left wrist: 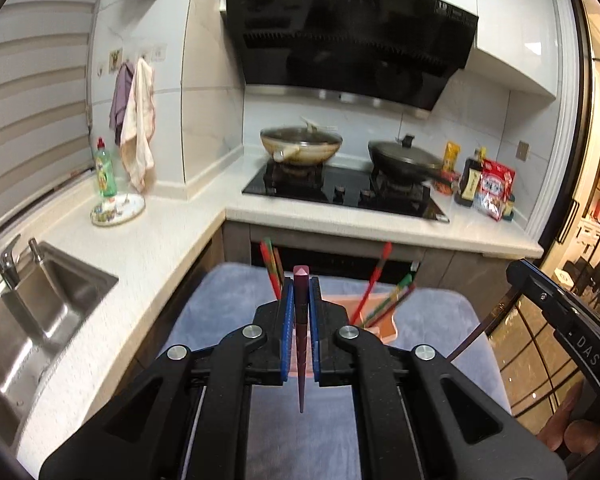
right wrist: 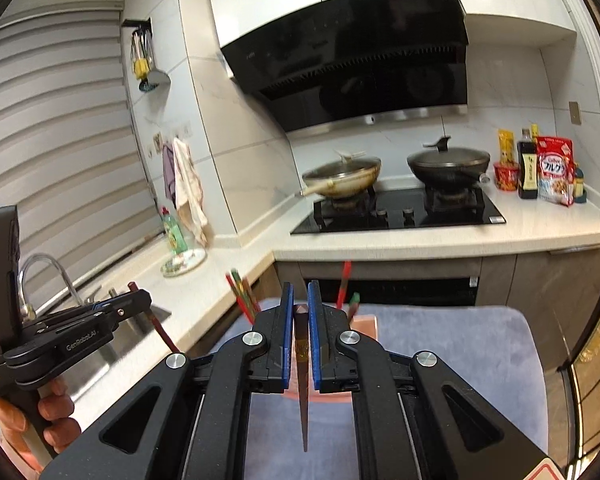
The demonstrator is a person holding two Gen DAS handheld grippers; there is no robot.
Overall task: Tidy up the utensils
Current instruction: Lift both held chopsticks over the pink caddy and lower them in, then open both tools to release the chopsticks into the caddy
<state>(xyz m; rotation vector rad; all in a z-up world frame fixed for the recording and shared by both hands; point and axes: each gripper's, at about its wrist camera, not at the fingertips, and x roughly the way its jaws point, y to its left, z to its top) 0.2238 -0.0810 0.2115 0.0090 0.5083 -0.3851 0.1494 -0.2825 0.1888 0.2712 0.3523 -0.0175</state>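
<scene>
My left gripper [left wrist: 301, 284] is shut on a purple chopstick [left wrist: 301, 332] whose thin tip points back at the camera. Beyond it stands a pink holder [left wrist: 384, 330] with several red and green chopsticks [left wrist: 370, 288] leaning out of it, on a blue-grey towel [left wrist: 440, 320]. In the right wrist view my right gripper [right wrist: 300, 296] is shut on a dark brown chopstick [right wrist: 303, 392], above the same pink holder [right wrist: 366, 324]. The left gripper [right wrist: 140, 298] shows at the left, raised in a hand, with its chopstick [right wrist: 160, 330] hanging down. The right gripper [left wrist: 516, 270] enters the left wrist view's right edge.
A steel sink [left wrist: 40, 300] with a tap lies to the left in the white L-shaped counter [left wrist: 148, 248]. A green detergent bottle [left wrist: 105, 172] and a patterned plate [left wrist: 118, 209] sit near the corner. The hob [left wrist: 340, 192] carries two lidded woks; bottles and packets [left wrist: 488, 188] stand at its right.
</scene>
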